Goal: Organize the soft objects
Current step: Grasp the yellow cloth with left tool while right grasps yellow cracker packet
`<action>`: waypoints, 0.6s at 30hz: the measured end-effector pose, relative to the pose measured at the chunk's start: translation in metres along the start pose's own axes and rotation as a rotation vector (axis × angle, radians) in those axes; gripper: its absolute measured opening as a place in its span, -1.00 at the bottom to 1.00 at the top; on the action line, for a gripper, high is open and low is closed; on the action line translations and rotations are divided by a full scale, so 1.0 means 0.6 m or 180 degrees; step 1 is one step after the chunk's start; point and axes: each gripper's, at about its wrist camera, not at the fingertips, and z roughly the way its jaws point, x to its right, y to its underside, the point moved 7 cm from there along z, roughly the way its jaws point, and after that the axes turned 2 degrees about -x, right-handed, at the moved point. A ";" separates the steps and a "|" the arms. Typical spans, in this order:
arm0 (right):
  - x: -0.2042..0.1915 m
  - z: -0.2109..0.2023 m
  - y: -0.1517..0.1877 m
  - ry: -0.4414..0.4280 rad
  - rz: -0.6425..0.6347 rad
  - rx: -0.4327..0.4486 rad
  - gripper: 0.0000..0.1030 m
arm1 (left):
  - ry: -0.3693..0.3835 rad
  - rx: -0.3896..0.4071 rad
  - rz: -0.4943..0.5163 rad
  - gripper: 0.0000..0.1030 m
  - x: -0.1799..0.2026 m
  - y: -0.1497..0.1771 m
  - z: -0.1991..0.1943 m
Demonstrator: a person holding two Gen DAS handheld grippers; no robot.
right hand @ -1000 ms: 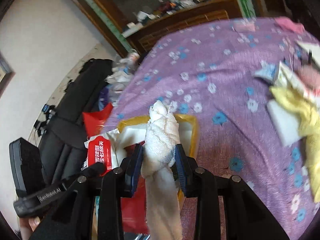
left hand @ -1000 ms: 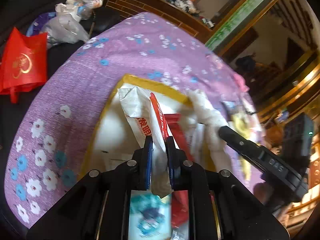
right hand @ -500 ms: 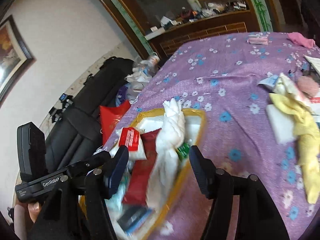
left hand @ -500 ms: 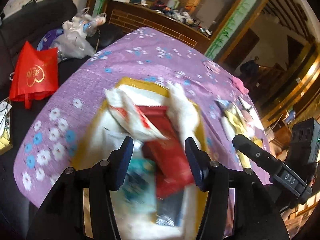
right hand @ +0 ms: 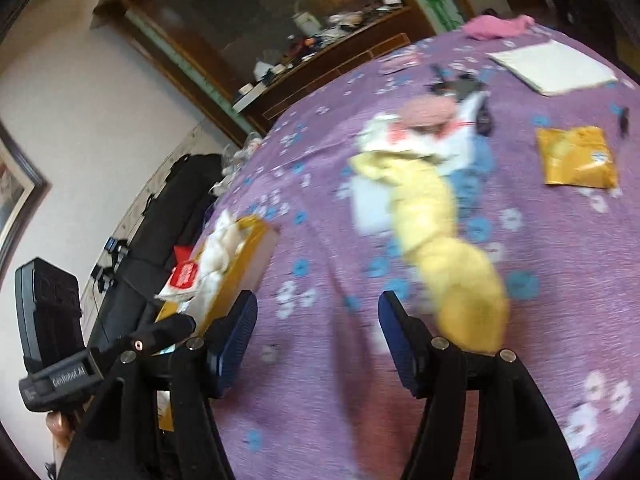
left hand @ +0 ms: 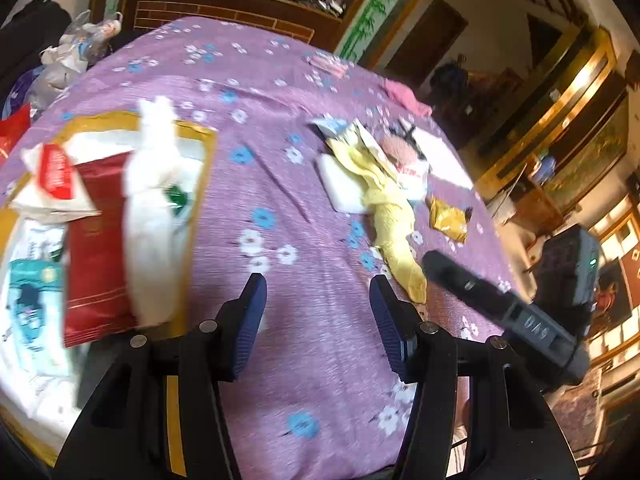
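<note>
A yellow-rimmed tray [left hand: 202,132] at the left holds a white towel [left hand: 154,216], a red pouch [left hand: 94,240], a white-and-red tissue pack [left hand: 56,172] and a teal pack [left hand: 28,308]. The tray [right hand: 260,240] also shows in the right wrist view. My left gripper [left hand: 318,312] is open and empty over the purple cloth, right of the tray. My right gripper [right hand: 318,332] is open and empty, just left of a rolled yellow towel [right hand: 444,240], which also shows in the left wrist view [left hand: 390,216]. A white sponge [left hand: 340,184] lies beside it.
A flowered purple cloth [left hand: 260,80] covers the table. A pink puff [right hand: 428,110], a gold packet [right hand: 576,156], a white pad [right hand: 554,66] and a pink cloth [right hand: 496,26] lie farther back. Black bags [right hand: 168,208] stand off the table's left edge.
Both grippers let go of their loads in the tray, the left the tissue pack, the right the white towel. Both opened and swung right toward the yellow towel.
</note>
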 end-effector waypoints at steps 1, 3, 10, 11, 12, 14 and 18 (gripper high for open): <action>0.015 -0.008 -0.008 0.0020 0.0028 0.0030 0.23 | 0.0023 -0.0045 0.0038 0.04 0.015 -0.003 0.014; 0.045 -0.025 -0.029 0.0139 0.0103 0.0106 0.23 | 0.0023 -0.0108 0.0083 0.04 0.039 -0.006 0.029; 0.172 -0.064 -0.125 0.0491 0.0452 0.0342 0.29 | 0.0140 -0.0304 0.0290 0.04 0.110 -0.036 0.104; 0.193 -0.063 -0.139 0.0600 0.0498 0.0355 0.30 | 0.0144 -0.0355 0.0275 0.04 0.116 -0.040 0.115; 0.208 -0.062 -0.147 0.0719 0.0490 0.0363 0.30 | 0.0151 -0.0377 0.0264 0.04 0.119 -0.044 0.123; 0.237 -0.063 -0.159 0.0913 0.0575 0.0426 0.30 | 0.0093 -0.0402 0.0292 0.04 0.131 -0.053 0.144; 0.259 -0.048 -0.165 0.1326 0.0442 0.0530 0.30 | 0.0012 -0.0476 0.0422 0.04 0.152 -0.060 0.179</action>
